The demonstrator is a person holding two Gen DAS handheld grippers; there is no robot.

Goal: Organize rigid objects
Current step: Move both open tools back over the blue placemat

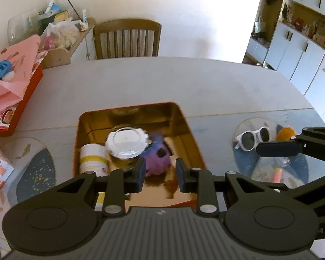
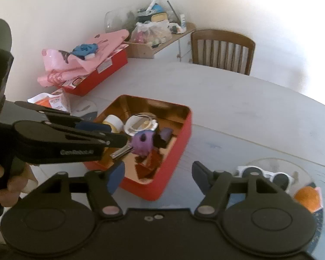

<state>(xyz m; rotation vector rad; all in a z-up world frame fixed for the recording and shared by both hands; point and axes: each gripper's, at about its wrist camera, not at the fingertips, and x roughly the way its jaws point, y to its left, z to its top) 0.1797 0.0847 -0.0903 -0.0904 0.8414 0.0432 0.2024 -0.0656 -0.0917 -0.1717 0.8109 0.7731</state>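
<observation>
Two grippers: both with jaws apart, gripping nothing.
Left gripper (image 1: 160,173): over red tin (image 1: 192,134), near edge hidden by it.
Right gripper (image 2: 157,177): beside tin, over table (image 1: 140,82).
Tin contents: jar (image 1: 126,143), white tub (image 1: 93,158), purple toy (image 2: 142,143) with key (image 2: 121,151); brown bits blurred.
Sunglasses (image 1: 252,137): table's right edge, partly blocked in right view.
Orange object (image 2: 306,197): beside sunglasses, unclear.

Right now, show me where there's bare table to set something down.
Free: the wide grey table stretch between the red tin and the chair, and the strip between the tin and the white sunglasses. Crowded: the tin's left half with glass jar, white tub, purple toy; the table's left edge under the pink bag.
</observation>
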